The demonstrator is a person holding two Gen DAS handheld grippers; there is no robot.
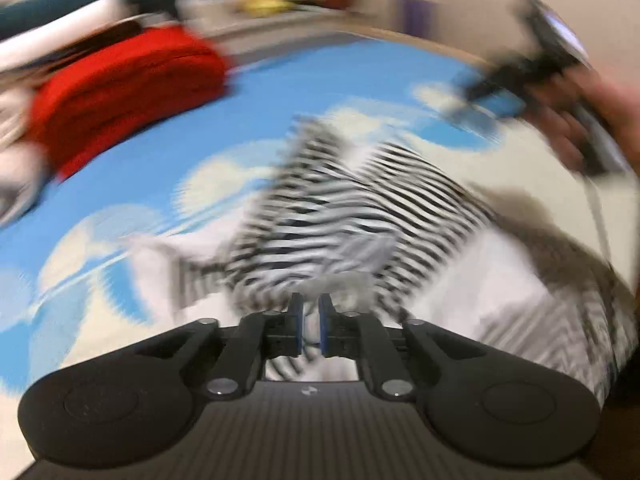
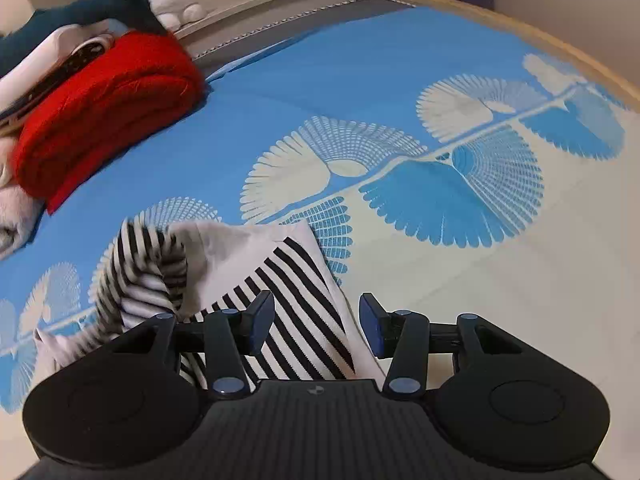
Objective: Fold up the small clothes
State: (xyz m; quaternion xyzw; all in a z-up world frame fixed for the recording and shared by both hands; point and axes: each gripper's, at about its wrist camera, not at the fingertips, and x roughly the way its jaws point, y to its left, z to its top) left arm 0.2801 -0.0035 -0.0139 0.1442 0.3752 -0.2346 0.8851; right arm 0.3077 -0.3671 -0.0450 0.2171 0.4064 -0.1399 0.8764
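Bed [image 2: 380,60]: we note a blue-and-cream patterned cover. Red blanket [image 2: 108,112]: folded, at the bed's far left edge. Striped garment [image 2: 248,276]: rumpled on the bed's near part. Right gripper [image 2: 317,326]: fingers spread, over the garment. Left gripper [image 1: 311,322]: fingers pinching striped cloth.

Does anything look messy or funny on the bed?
Yes. The black-and-white striped garment is rumpled, not flat: one part is bunched and curled up at its left side, showing the pale inside. The left gripper is pinching its cloth, while the right gripper hangs open over it. The folded red blanket looks tidy.
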